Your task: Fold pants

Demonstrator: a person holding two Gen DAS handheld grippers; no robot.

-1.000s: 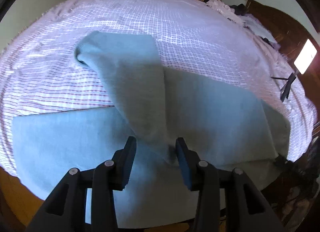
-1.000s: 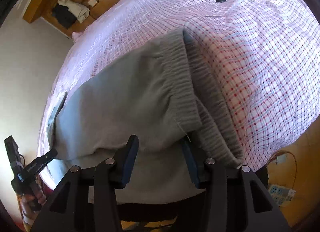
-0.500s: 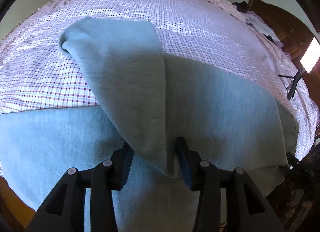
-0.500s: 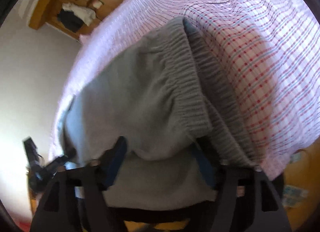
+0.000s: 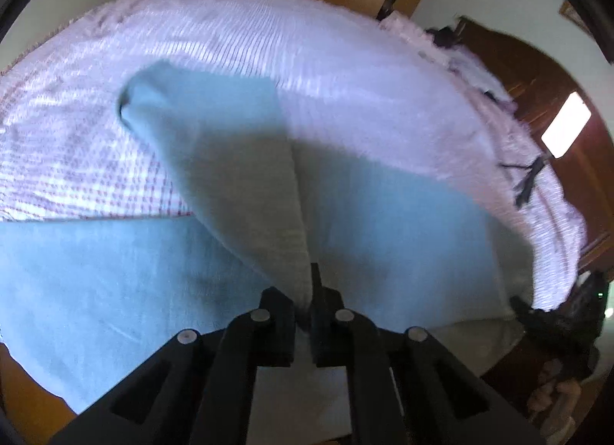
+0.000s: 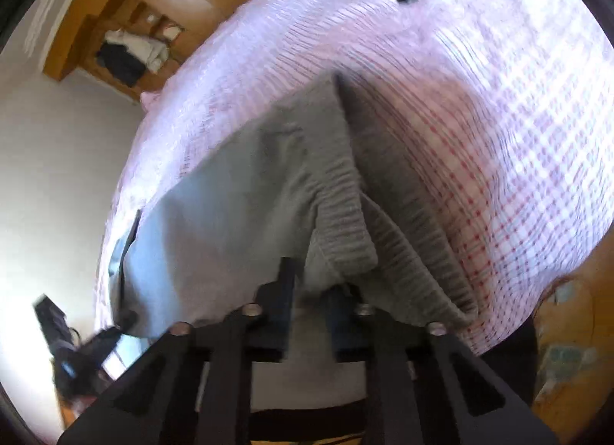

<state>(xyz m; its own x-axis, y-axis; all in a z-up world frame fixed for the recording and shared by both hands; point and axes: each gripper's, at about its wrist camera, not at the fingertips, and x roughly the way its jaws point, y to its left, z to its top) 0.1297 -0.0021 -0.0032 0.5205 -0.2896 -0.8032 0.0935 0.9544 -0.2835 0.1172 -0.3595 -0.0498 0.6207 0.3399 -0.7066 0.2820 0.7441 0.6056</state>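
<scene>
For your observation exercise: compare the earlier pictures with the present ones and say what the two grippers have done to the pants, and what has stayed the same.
Both grippers closed. The left gripper, open a second ago, now pinches the raised fold of the pants. The right gripper narrowed onto the fabric beside the ribbed waistband. Unchanged: the pants lie on the checked bedsheet, one leg draped across as before.

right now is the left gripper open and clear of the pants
No, the left gripper has its fingers closed on a fold of the pants over the bed.
</scene>
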